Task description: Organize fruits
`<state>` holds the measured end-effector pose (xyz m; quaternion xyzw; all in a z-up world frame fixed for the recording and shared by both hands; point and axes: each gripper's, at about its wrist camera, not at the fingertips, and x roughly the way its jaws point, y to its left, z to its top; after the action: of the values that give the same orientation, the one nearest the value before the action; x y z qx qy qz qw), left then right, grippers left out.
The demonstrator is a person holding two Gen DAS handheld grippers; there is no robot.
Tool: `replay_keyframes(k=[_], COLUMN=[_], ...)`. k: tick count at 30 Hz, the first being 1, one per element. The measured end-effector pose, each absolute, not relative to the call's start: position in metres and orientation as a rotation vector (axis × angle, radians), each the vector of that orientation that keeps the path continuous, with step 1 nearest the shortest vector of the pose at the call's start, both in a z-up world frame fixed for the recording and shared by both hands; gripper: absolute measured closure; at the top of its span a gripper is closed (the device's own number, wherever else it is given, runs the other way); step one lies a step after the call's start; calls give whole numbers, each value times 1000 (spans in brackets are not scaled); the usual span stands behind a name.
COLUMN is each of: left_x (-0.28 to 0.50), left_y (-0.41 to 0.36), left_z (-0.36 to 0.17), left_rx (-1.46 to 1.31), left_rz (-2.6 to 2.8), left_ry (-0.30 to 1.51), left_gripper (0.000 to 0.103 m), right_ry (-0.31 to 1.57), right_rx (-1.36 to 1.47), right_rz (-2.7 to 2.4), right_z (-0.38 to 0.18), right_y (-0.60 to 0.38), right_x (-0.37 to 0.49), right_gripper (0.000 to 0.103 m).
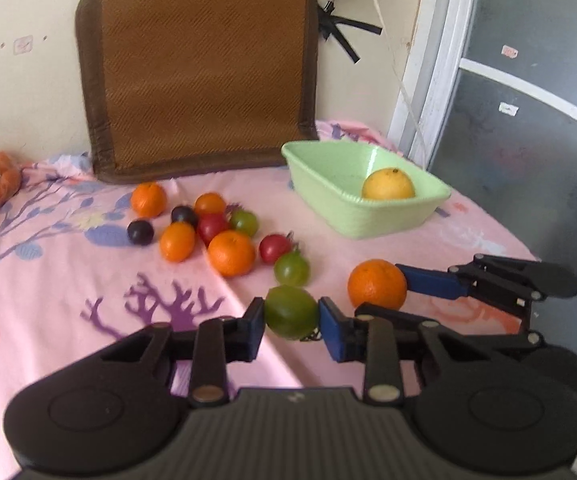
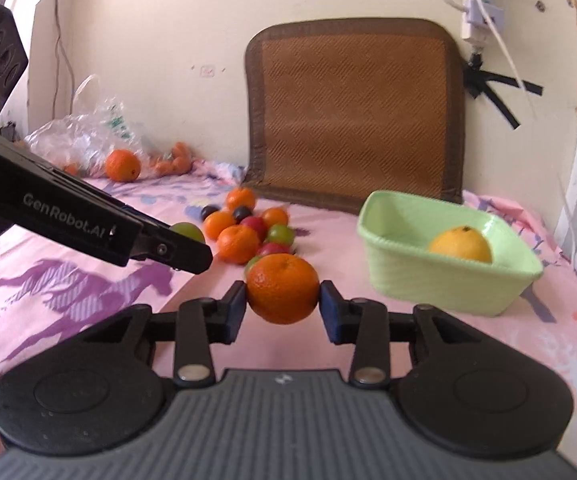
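Nearest us, our left gripper (image 1: 291, 317) clamps a green fruit (image 1: 290, 312), and our right gripper (image 2: 283, 294) pinches an orange (image 2: 282, 288) — both round, with no long axis. Only the right wrist view shows a plastic bag (image 2: 88, 132) at ten o'clock. Farther, loose fruit (image 1: 216, 232) clusters on the pink cloth (image 1: 68, 280). At two o'clock the green basin (image 2: 440, 276) holds one yellow fruit (image 2: 460, 245).

Around the green basket (image 1: 388, 220) I count one yellow fruit (image 1: 388, 185) inside it, five oranges (image 1: 231, 253) to its left, three green fruits (image 1: 291, 269), two red ones (image 1: 274, 248) and two dark plums (image 1: 140, 232).
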<state>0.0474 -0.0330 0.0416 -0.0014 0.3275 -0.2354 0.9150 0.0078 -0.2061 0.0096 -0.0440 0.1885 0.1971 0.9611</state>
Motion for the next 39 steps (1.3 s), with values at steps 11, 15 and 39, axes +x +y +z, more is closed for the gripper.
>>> replay_keyframes(k=[11,15,39], left_x=[149,174,39], left_y=[-128,-141,17], left_z=[61,52,22], left_rx=[14,-5,-62], left_rz=[-588,-570,-222], left_ry=[656,703,588], left_gripper=[73,72,57], right_ry=[326,307,359], right_rx=[-61,-108,170], right_rz=[211,176,225], right_z=[17,7,2], right_y=[-255,-249,-242], right_x=[73,80,21], right_gripper=[60,58,50])
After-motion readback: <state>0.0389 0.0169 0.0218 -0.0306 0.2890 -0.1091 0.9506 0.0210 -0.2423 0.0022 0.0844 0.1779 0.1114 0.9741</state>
